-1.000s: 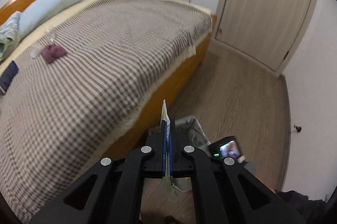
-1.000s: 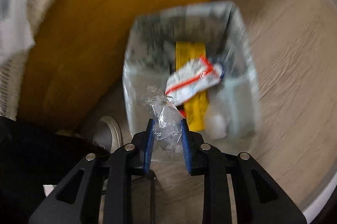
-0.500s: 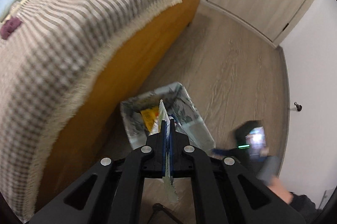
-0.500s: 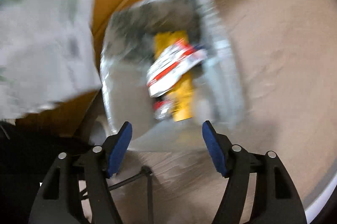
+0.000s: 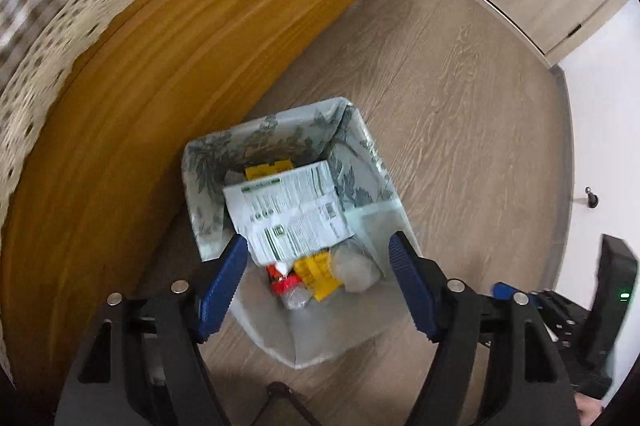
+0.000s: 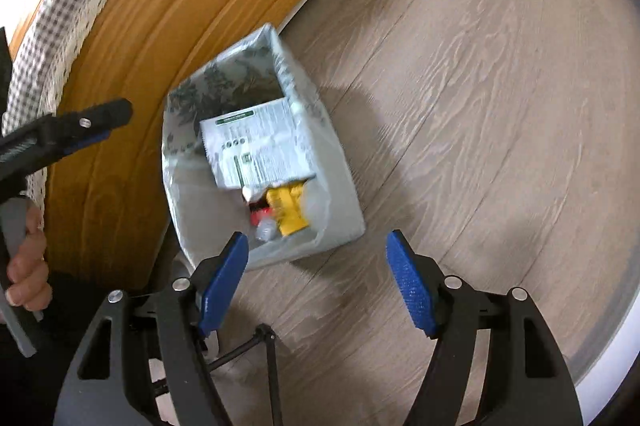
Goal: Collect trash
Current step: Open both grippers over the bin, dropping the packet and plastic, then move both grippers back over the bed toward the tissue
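- Left tool (image 5: 316,282): the blue pads are apart and the jaws are opening. Nothing is clamped between them. The tool points steeply down over the trash bin (image 5: 372,153).
- Right tool (image 6: 320,282): the blue pads stand wide apart and hold nothing. Only wooden floor (image 6: 480,105) and the bin's near edge show between them.
- Trash bin: a rectangular bin with a leaf-print liner. It stands on the floor, just beside the orange wooden bed frame (image 5: 168,65).
- White printed wrapper (image 5: 288,209): it lies inside the bin, flat side up, on top of the other trash.
- Other trash in the bin: a yellow packet (image 5: 316,274), a red piece (image 5: 284,282) and a crumpled clear plastic piece (image 5: 354,266) lie beneath and beside the wrapper.
- Right wrist view: the left tool enters from the left edge, above the bed frame, with a person's hand (image 6: 26,266) on its grip.
- Checked bedcover (image 6: 44,37): it hangs over the top edge of the bed frame.
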Demonstrator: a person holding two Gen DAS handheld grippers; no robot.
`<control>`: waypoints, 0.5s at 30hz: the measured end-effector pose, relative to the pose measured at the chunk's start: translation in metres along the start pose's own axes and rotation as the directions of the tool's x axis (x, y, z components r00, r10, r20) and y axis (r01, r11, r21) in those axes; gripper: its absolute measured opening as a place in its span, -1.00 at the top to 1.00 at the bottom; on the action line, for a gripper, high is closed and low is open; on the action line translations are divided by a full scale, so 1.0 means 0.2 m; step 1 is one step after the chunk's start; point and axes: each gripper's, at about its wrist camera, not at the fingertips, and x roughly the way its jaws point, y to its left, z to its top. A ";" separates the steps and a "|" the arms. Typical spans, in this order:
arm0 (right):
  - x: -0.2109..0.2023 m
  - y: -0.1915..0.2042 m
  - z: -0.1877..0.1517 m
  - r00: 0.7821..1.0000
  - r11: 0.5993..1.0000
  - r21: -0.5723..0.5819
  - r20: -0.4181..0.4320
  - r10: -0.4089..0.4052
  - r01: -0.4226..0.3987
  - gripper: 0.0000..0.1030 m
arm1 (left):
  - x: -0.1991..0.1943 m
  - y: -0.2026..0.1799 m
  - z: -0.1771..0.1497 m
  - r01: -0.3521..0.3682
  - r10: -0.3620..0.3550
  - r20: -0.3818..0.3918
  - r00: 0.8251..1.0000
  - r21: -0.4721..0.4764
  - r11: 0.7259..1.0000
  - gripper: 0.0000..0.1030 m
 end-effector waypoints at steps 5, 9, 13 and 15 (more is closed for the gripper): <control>0.04 0.13 -0.02 1.000 0.999 -0.038 -0.015 0.014 -0.014 -0.34 | -0.17 0.10 -0.08 -0.037 0.037 0.018 0.999 -0.003 0.999 -0.37; 0.03 0.21 -0.01 1.000 0.997 -0.078 -0.015 -0.002 0.000 -0.34 | -0.35 0.18 -0.16 -0.041 0.044 0.090 0.995 -0.042 0.998 -0.37; -0.04 0.28 0.01 1.000 0.994 -0.102 0.009 -0.028 0.029 -0.34 | -0.45 0.20 -0.19 -0.050 0.055 0.126 0.990 -0.042 0.998 -0.37; -0.09 0.32 0.01 0.998 0.991 -0.122 0.029 -0.052 0.056 -0.34 | -0.53 0.21 -0.19 -0.035 0.041 0.161 0.986 -0.043 0.998 -0.37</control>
